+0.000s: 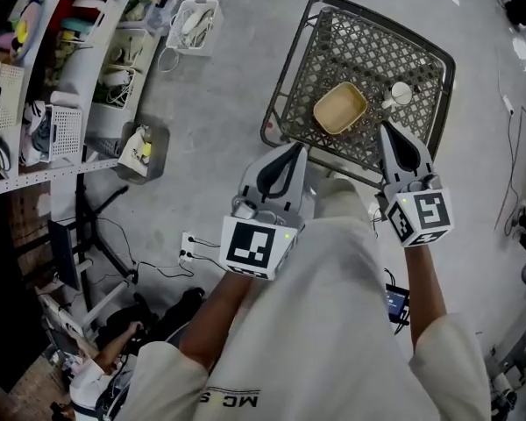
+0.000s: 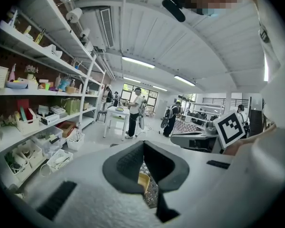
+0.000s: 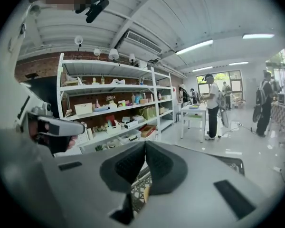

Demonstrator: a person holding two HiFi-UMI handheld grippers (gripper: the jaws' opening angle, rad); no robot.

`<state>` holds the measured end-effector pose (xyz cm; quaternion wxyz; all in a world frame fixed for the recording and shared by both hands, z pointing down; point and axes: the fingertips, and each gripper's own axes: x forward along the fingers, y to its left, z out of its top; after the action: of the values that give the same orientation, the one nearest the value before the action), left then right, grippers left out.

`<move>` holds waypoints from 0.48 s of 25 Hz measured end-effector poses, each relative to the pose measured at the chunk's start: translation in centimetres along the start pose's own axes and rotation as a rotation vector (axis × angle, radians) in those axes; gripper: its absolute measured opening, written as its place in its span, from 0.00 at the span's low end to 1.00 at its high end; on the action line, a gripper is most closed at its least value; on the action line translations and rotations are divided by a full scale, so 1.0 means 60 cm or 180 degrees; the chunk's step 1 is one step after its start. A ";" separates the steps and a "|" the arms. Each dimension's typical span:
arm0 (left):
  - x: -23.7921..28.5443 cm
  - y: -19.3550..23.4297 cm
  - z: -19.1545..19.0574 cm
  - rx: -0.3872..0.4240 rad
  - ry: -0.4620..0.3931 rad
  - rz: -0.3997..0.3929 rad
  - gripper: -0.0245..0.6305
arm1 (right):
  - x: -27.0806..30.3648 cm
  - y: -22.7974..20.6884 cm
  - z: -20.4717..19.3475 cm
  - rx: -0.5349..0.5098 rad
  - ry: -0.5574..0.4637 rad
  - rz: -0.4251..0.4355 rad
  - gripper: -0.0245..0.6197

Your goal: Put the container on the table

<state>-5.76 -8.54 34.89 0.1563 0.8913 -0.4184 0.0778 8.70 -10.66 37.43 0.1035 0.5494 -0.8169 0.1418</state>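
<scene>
Left claw (image 1: 291,152) and right claw (image 1: 390,134), both clenched on nothing, are held close to the person's chest above the floor (image 1: 219,103). Wire basket (image 1: 425,55) stands below. The container (image 1: 339,108) lies inside it, untouched, beside a small white object (image 1: 401,93). Risk: a shallow pinch on the container's thin wall may slip, or the mesh may snag a claw tip.

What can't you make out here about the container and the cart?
Container: left gripper view, mostly hidden behind the shut jaws of the left gripper.
White object beside it: head view, too small to identify.
Cart, near rim: head view, partly covered by the left gripper and right gripper.
</scene>
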 end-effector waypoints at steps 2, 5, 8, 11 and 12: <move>-0.003 -0.003 0.008 0.0063 -0.0016 -0.0016 0.07 | -0.026 -0.004 0.017 -0.0015 -0.0067 -0.0042 0.07; -0.007 -0.004 0.019 0.0155 -0.0056 -0.0033 0.07 | -0.068 -0.014 0.040 -0.0048 -0.0167 -0.0161 0.07; -0.007 -0.006 0.032 0.0182 -0.0119 -0.0010 0.07 | -0.106 -0.023 0.062 -0.0107 -0.0253 -0.0257 0.07; -0.006 -0.011 0.045 0.0214 -0.0159 -0.0004 0.07 | -0.141 -0.031 0.083 -0.0116 -0.0321 -0.0329 0.07; -0.006 -0.014 0.049 0.0225 -0.0176 -0.0007 0.07 | -0.151 -0.033 0.088 -0.0116 -0.0336 -0.0353 0.07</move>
<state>-5.32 -8.81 31.88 0.1132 0.8986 -0.4185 0.0677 13.89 -5.32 29.78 0.0779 0.5986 -0.7920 0.0917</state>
